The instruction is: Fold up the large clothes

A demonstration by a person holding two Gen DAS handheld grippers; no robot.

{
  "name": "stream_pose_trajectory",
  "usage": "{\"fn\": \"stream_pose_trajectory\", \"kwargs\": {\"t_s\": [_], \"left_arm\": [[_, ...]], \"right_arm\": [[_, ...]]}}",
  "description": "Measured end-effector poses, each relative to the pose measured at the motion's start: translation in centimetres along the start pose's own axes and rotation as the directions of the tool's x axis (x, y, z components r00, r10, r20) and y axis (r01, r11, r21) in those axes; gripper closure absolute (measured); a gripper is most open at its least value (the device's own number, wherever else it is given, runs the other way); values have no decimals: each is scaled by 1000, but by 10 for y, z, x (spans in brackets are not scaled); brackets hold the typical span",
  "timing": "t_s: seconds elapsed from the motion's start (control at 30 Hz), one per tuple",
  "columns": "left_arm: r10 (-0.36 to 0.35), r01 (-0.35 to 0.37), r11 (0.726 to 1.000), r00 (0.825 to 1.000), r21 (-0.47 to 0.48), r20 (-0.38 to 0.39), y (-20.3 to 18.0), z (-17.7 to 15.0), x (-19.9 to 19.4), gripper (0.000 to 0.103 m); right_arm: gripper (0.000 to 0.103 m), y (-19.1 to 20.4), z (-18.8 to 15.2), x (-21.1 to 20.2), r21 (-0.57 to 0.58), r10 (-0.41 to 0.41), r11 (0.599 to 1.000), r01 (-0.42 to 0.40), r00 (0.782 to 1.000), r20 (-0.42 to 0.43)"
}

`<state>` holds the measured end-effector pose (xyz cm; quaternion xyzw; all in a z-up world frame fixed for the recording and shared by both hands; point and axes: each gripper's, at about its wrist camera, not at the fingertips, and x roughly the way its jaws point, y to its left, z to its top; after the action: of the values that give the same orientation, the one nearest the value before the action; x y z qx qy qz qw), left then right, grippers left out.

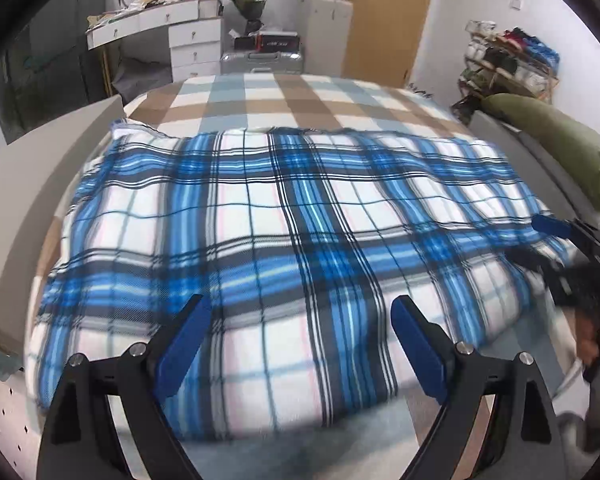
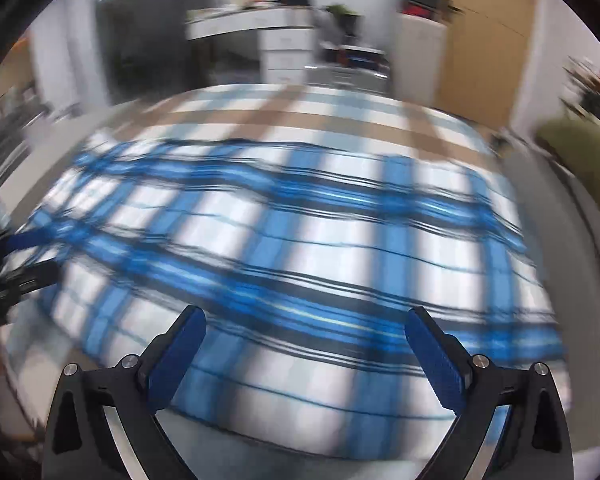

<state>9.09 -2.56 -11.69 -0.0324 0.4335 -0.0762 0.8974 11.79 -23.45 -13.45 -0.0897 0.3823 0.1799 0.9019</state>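
Note:
A large blue, white and black plaid cloth lies spread flat across the bed, its near edge just ahead of my grippers; it also shows, blurred by motion, in the right wrist view. My left gripper is open and empty, hovering over the cloth's near edge. My right gripper is open and empty above the near edge too. The right gripper also appears at the right side of the left wrist view, and the left gripper at the left edge of the right wrist view.
The bed has a brown, blue and white checked sheet. A white bed frame panel runs along the left. An olive cushion lies at the right. A white desk with drawers, a suitcase and a wooden door stand behind.

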Motion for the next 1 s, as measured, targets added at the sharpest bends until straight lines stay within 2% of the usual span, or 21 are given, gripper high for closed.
{"fn": "stream_pose_trajectory", "kwargs": {"t_s": [0.07, 0.1, 0.17, 0.27, 0.3, 0.37, 0.43, 0.5, 0.63, 0.7, 0.77, 0.8, 0.93, 1.0], "left_arm": [[18, -19, 999, 999, -26, -33, 3, 0, 15, 14], [21, -21, 1000, 1000, -15, -14, 4, -2, 13, 12], [18, -19, 1000, 1000, -11, -21, 5, -4, 10, 12], [11, -12, 999, 1000, -40, -23, 13, -7, -1, 12], [7, -8, 999, 1000, -54, -17, 16, -8, -5, 12], [45, -45, 995, 999, -83, -11, 25, -10, -12, 12], [45, -45, 992, 999, -121, 2, 35, -9, -17, 12], [50, -47, 988, 999, -144, 19, 41, -8, -18, 12], [97, -99, 981, 995, -167, -21, 47, -11, -7, 12], [110, -110, 977, 994, -182, -13, 48, -14, -11, 12], [140, -137, 972, 990, -193, 3, 50, -14, -18, 12], [141, -135, 970, 990, -200, 18, 51, -14, -23, 12], [91, -72, 970, 994, -233, 68, 53, -6, -29, 12], [63, -47, 972, 996, -229, 62, 48, 3, -20, 12]], "right_arm": [[3, 17, 0, 9, -38, 49, 998, -50, 998, -24], [3, 22, -3, 11, -57, 45, 997, -46, 999, -30], [3, 18, -8, 18, -78, 6, 997, -10, 999, -44], [2, -15, -8, 22, 17, 20, 1000, -19, 998, -65], [2, -24, -7, 21, 40, 2, 999, 1, 998, -65], [2, -40, -3, 20, 61, -114, 991, 118, 991, -76], [2, -48, -1, 16, 75, -135, 987, 140, 989, -68], [2, -45, 4, 12, 77, -131, 988, 135, 990, -54], [2, -11, 8, 16, -13, -46, 999, 46, 998, -34], [2, -5, 1, 22, -53, -67, 997, 64, 997, -44], [2, -26, -4, 20, 16, -44, 999, 45, 998, -54], [2, -38, -7, 19, 58, -67, 996, 71, 996, -63], [2, -98, -16, 9, 215, -237, 942, 259, 964, -119], [2, -116, -16, 4, 294, -269, 909, 294, 955, -121]]}}
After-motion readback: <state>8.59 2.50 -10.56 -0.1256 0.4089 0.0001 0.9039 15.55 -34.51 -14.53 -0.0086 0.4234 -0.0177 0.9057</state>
